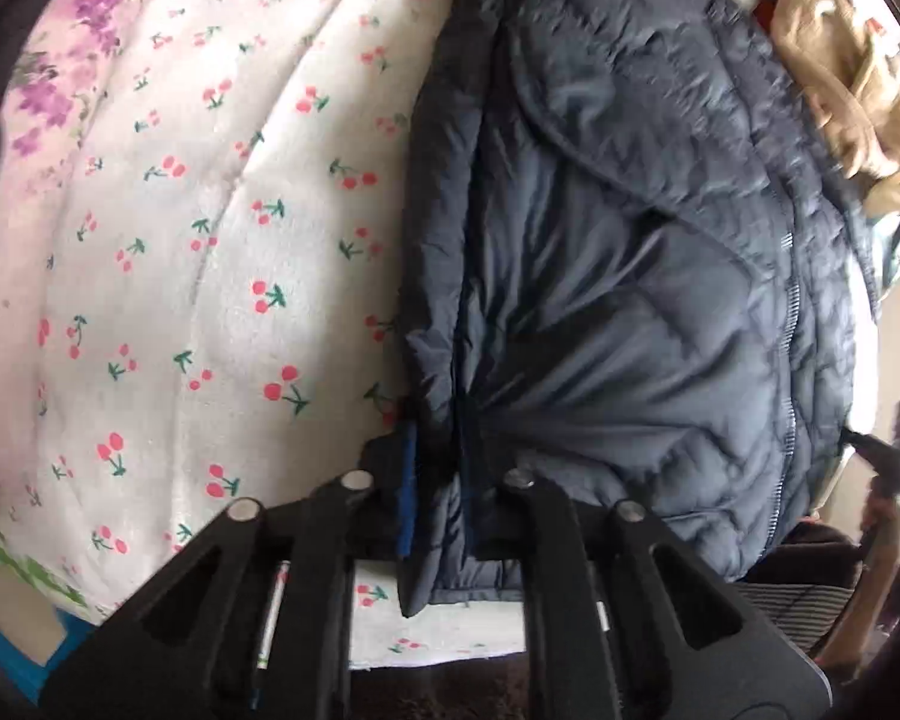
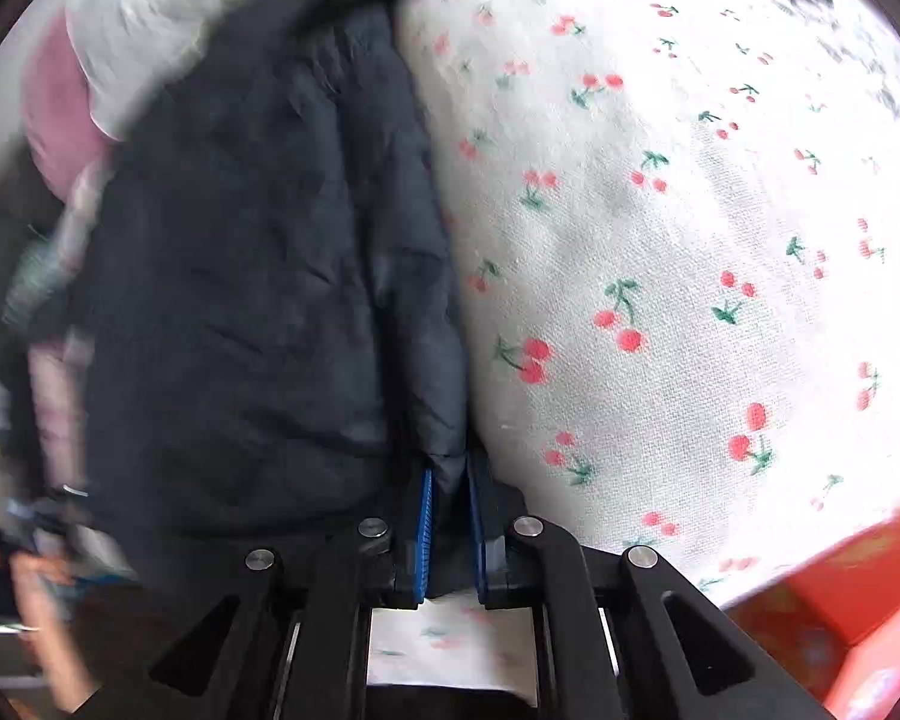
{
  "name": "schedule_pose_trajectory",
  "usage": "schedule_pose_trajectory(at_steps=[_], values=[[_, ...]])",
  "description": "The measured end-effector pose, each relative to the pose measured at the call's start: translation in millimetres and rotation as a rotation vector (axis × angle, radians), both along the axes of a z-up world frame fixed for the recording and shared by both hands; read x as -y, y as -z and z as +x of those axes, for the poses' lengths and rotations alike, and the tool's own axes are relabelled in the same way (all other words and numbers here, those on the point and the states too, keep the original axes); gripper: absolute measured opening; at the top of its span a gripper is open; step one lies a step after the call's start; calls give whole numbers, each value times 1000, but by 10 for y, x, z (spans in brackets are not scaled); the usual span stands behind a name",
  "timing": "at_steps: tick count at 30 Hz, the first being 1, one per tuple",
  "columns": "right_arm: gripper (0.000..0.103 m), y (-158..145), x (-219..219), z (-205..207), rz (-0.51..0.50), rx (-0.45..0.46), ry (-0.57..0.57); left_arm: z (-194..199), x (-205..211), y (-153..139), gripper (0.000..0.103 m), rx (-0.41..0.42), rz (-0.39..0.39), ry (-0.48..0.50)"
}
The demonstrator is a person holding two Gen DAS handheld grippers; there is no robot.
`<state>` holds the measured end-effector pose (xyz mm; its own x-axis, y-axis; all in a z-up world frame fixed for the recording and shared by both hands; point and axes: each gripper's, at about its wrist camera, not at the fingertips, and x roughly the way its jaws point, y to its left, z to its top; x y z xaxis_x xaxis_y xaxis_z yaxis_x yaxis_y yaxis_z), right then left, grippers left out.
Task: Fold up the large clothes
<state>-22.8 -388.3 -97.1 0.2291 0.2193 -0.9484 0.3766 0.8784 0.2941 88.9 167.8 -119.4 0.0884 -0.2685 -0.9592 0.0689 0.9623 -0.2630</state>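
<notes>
Dark puffer jacket (image 1: 618,276) lies on the cherry-print blanket (image 1: 210,240), hem at the bed's near edge. L gripper (image 1: 444,504) & R gripper (image 2: 450,504) both pinch its hem folds.

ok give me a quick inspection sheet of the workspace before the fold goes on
surface: white cherry-print blanket, spread under the work.
job's things: dark navy quilted jacket lying on the blanket, one edge along bare blanket.
clutter: beige garment beyond the jacket; purple-flowered fabric at the far side; red box at the blanket's edge.
grippers: left gripper and right gripper each have their jaws closed on the jacket's edge.
cables: nothing seen.
surroundings: blurred, too unclear to tell.
</notes>
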Motion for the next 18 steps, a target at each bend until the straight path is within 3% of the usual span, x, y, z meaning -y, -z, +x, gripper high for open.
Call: schedule_pose_trajectory(at_steps=[2,4,5,7,8,9,11,13,16,18], values=[[15,-97,-113,57,-86,-28,-14,-7,78,-119,39,35,101,-13],[16,-272,-217,99,-138,-6,-38,-31,159,-305,67,110,177,-17],[21,-390,-243,112,-154,22,-45,-41,212,-406,72,149,195,-16],[39,-573,-222,148,-161,69,-33,-32,377,-671,77,226,185,-10],[67,-674,-203,196,-158,106,-24,-15,448,-750,78,243,168,-12],[86,-765,-189,248,-159,151,-14,19,550,-856,81,265,134,-17],[87,-933,-175,382,-196,257,11,86,857,-1057,87,316,33,-23],[87,-959,-159,527,-211,285,23,175,1124,-1129,88,336,-42,3],[87,-846,-135,679,-165,354,39,338,1782,-1082,88,323,-170,86],[87,-664,-105,749,-130,357,66,429,2066,-1002,88,331,-212,114]])
